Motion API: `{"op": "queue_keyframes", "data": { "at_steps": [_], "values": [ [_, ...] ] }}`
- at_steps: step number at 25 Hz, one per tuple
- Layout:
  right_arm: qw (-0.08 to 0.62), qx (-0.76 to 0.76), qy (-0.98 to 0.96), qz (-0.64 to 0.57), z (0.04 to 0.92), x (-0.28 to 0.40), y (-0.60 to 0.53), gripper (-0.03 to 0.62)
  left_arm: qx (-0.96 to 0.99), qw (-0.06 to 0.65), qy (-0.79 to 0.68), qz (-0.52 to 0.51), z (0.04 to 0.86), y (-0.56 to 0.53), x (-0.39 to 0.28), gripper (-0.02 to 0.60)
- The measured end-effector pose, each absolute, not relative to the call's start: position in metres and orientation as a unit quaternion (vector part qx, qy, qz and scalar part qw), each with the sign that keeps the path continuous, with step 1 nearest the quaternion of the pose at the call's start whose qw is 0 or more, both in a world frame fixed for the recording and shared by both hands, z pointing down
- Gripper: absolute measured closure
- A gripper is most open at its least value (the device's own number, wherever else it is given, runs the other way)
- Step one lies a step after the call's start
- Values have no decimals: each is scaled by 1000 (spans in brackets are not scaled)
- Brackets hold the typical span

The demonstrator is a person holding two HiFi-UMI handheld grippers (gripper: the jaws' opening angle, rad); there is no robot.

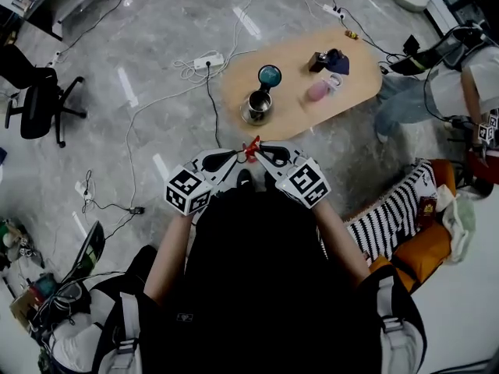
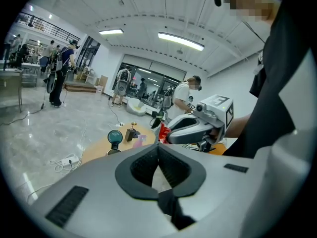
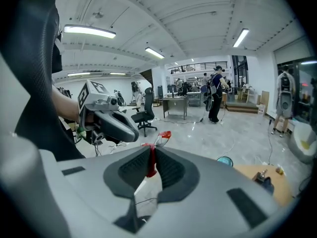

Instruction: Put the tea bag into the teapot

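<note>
Both my grippers sit close in front of my chest, tips turned toward each other, well short of the teapot (image 1: 256, 105). The left gripper (image 1: 243, 155) has its jaws pressed together at the tips, and the red tea bag (image 1: 252, 147) rises straight out from where they meet. The right gripper (image 1: 260, 150) is clamped on the same packet from the other side, with a red strip of it pinched between the ribbed pads. So the tea bag hangs between the two tips, held over the floor on my side of the teapot and well apart from it.

The teapot, a steel one, stands on the near end of a low oval wooden table (image 1: 355, 92). A round teal thing (image 1: 270, 75) is just beyond the teapot — whether it touches I cannot tell. A pink cup (image 1: 318, 90) sits on the table to the teapot's right, and a dark object (image 1: 329, 59) lies farther off in that direction. A white power strip (image 1: 209, 61) lies on the grey floor to the teapot's left, past the table's edge.
</note>
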State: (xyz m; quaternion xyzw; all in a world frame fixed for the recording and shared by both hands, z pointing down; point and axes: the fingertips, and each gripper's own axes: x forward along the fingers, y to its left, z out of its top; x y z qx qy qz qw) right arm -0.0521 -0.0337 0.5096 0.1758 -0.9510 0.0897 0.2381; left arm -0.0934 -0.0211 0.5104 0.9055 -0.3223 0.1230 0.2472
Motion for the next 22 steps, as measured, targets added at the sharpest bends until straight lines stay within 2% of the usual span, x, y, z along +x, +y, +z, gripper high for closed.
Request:
{"op": "queue_keyframes", "data": {
  "at_steps": [22],
  "values": [
    [247,58,-965,71,515,-6,-125,552,852,275,-430,120,516,-93,-50,574]
  ]
}}
